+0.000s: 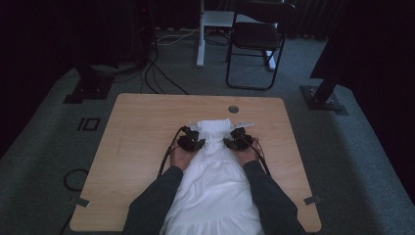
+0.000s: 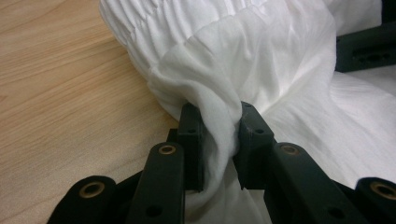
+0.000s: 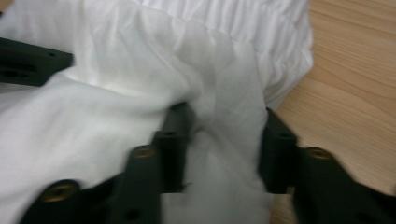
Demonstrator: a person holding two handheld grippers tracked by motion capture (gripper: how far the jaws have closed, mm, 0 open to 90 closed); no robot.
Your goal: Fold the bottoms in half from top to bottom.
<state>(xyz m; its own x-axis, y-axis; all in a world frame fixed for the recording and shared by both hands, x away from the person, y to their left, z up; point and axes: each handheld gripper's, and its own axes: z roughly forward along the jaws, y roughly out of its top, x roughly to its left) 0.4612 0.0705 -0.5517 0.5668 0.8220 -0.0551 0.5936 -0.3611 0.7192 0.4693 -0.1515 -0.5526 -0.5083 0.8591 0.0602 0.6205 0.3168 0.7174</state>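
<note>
1. Fabric fills your left gripper (image 2: 219,140): its two black jaws are clamped on a twisted bunch of the white, soft cotton garment (image 2: 261,60), with the cloth squeezed thin between the pads.
2. Your right gripper (image 3: 224,140) has a fold of the same white garment (image 3: 116,84) between its jaws. That view is blurred, and the jaws stand wider apart than the left pair, so you cannot tell whether the pads press on the cloth.
3. From the high view, your left gripper (image 1: 192,143) and right gripper (image 1: 238,142) sit at the two sides of the garment's (image 1: 215,181) narrow waist, with the wide skirt spreading back from them between your dark sleeves.
4. Just beyond both grippers lies the gathered, ribbed top part of the garment (image 1: 214,128), flat on the table.
5. Under it all you have the light wooden tabletop with rounded corners (image 1: 142,127); bare wood shows just outside each gripper.
6. Farther off past the grippers, near the table's far edge, sits a small round grey grommet (image 1: 233,108).
</note>
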